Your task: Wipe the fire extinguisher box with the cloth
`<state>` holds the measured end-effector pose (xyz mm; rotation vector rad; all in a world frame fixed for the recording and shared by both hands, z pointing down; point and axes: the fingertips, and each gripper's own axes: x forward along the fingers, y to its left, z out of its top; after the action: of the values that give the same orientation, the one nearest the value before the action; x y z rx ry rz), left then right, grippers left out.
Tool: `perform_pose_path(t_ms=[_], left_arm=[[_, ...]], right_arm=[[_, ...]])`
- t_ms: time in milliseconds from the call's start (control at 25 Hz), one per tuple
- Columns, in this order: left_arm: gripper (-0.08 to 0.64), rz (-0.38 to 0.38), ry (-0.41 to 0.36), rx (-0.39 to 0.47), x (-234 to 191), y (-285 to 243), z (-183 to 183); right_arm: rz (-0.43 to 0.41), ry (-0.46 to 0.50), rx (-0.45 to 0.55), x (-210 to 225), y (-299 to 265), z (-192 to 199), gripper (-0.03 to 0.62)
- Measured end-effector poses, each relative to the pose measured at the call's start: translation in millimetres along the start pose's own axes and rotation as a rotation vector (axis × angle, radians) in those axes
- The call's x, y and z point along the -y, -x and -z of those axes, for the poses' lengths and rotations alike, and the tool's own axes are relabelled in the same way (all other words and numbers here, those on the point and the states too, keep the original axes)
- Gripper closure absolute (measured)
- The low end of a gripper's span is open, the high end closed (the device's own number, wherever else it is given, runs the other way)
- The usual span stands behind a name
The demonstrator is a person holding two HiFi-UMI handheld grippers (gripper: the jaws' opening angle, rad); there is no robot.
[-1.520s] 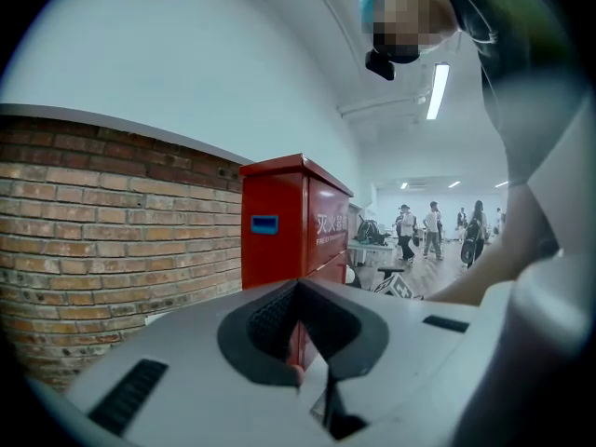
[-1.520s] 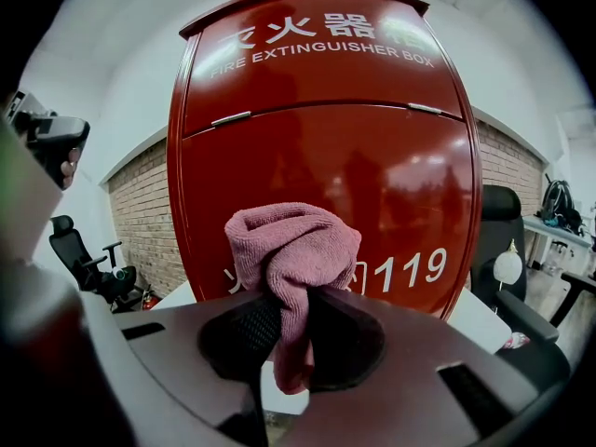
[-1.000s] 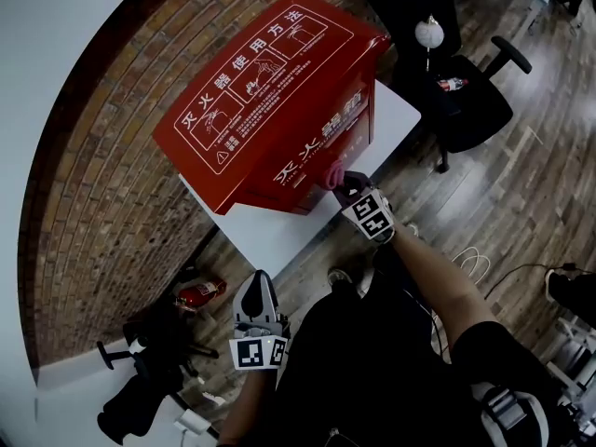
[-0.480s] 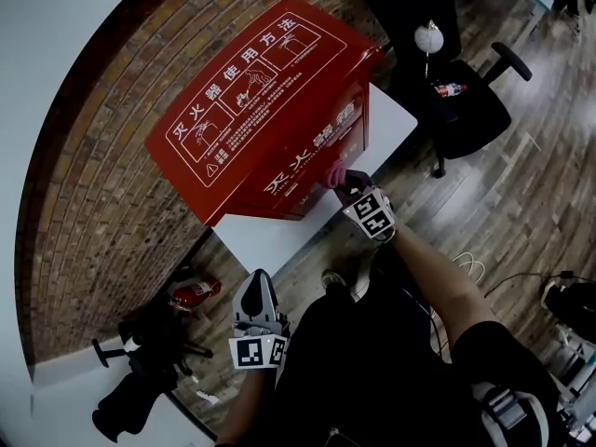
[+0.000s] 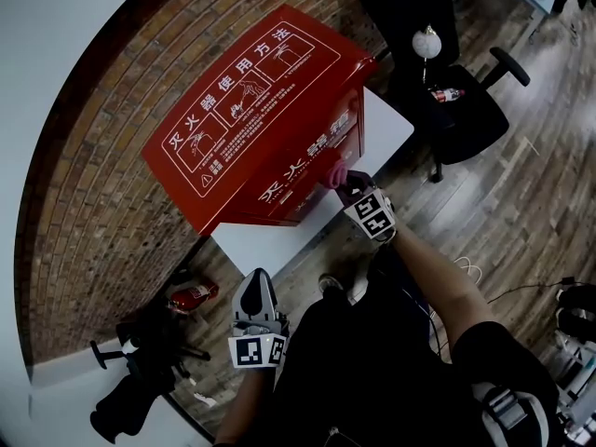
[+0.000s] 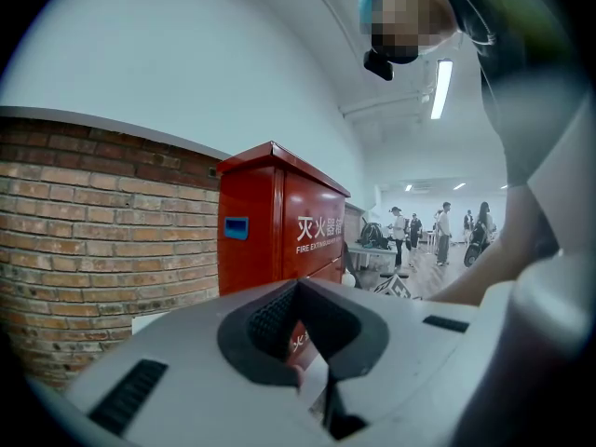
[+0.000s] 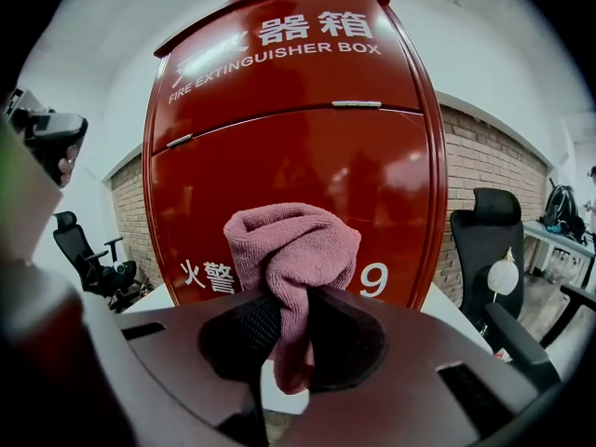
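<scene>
Brick wall at left. Left gripper near, low, well apart from box, fingers closed, empty. Red box on white counter. Right gripper fingers clamp pink cloth, wad against box front, lower right. Black chair far right.

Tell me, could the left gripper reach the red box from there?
Probably yes, with a stretch: the left gripper hangs back from the fire extinguisher box, nothing stands between them, and only the right gripper with the cloth is at its front.
</scene>
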<state>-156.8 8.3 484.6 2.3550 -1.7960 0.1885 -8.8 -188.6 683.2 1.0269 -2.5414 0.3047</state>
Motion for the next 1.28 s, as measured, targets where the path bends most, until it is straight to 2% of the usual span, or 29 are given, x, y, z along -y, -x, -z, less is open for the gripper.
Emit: perform_pose_path(t_ms=[1280], left_arm=[[0.517,-0.008,0.011,-0.011,24,-34,2]], right_arm=[[0.062,-0.006,-0.007,76,8,3,0.532]])
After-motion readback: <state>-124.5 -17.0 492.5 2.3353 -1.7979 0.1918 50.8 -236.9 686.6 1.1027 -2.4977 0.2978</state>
